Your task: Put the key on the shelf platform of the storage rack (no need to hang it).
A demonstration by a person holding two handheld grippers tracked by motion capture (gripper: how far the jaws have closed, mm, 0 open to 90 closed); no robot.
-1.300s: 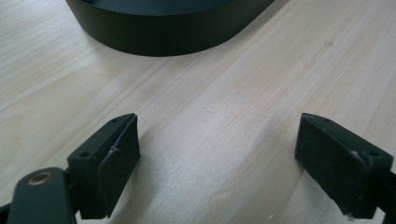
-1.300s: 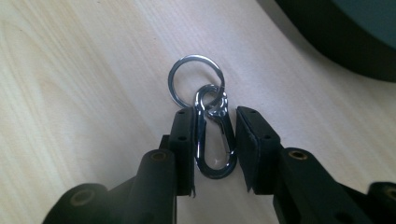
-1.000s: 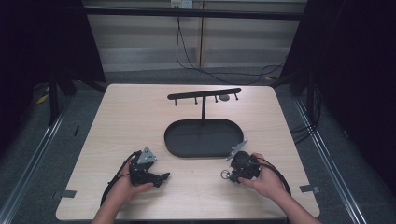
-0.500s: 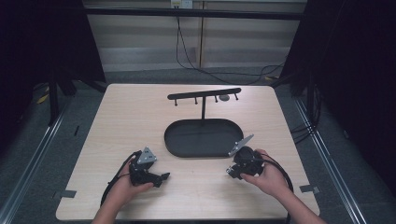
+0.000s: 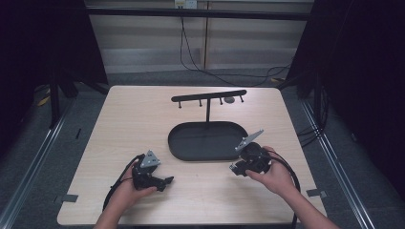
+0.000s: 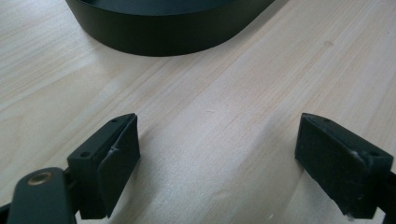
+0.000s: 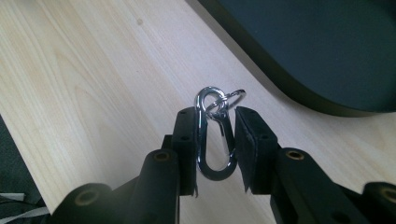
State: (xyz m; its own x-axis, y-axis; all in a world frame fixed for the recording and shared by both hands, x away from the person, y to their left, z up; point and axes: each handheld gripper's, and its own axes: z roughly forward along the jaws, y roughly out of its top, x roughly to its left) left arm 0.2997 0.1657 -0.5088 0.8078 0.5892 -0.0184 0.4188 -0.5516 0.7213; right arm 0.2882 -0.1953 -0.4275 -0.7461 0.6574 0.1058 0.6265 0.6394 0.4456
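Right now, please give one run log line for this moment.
left gripper: open, empty | right gripper: shut on carabiner | tray: empty | hook stand

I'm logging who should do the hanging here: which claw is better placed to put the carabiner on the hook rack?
Probably the right claw: it is shut on the carabiner, beside the black tray below the hook rack. The left claw is open over bare table.
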